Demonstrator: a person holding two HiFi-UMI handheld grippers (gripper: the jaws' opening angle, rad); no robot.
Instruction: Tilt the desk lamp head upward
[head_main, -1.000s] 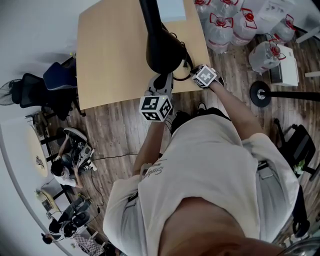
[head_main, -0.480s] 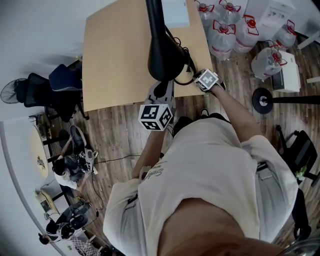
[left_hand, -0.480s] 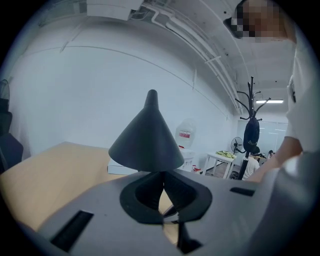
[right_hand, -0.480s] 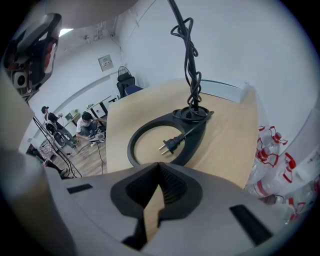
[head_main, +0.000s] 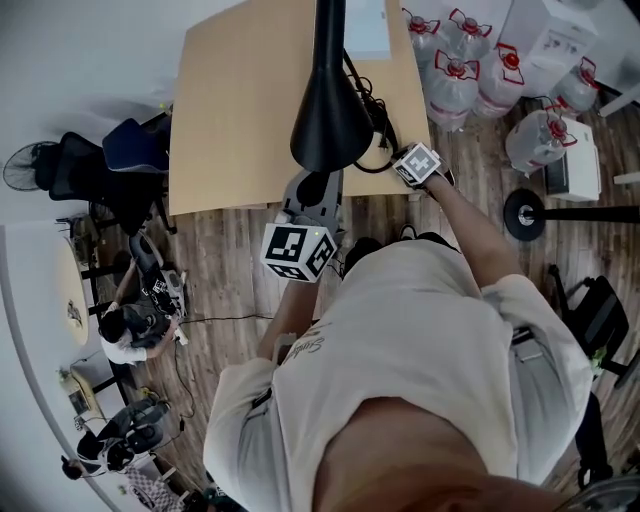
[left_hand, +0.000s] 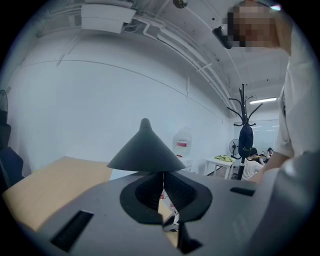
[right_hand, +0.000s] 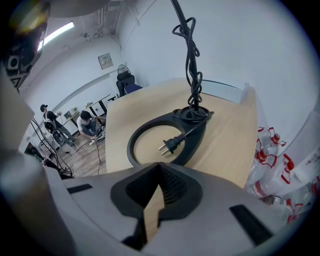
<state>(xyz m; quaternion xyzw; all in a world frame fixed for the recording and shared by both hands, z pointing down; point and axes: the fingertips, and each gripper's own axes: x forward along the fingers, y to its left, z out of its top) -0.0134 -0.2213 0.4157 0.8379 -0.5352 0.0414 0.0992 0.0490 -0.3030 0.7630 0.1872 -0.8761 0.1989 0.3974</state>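
The black desk lamp's cone-shaped head (head_main: 330, 125) hangs over the near edge of the tan desk (head_main: 235, 110), its neck (head_main: 329, 30) running off the top of the head view. My left gripper (head_main: 317, 183) points up under the head. In the left gripper view the jaws (left_hand: 162, 175) are shut with nothing between them, the tips just below the rim of the lamp head (left_hand: 145, 150). My right gripper (right_hand: 159, 167) is shut and empty, just short of the lamp's ring base (right_hand: 145, 131). The lamp's plug (right_hand: 170, 145) lies in the ring, under the hanging cord (right_hand: 192, 75).
Several water bottles (head_main: 455, 70) stand on the wood floor right of the desk, beside a round stand base (head_main: 522, 213). Office chairs (head_main: 110, 165) sit left of the desk. People (head_main: 125, 325) sit further left. A white box (head_main: 367, 25) lies at the desk's far end.
The left gripper's marker cube has come nearer me and lower in the head view. The lamp head now shows more as a cone. The right gripper stays by the base.
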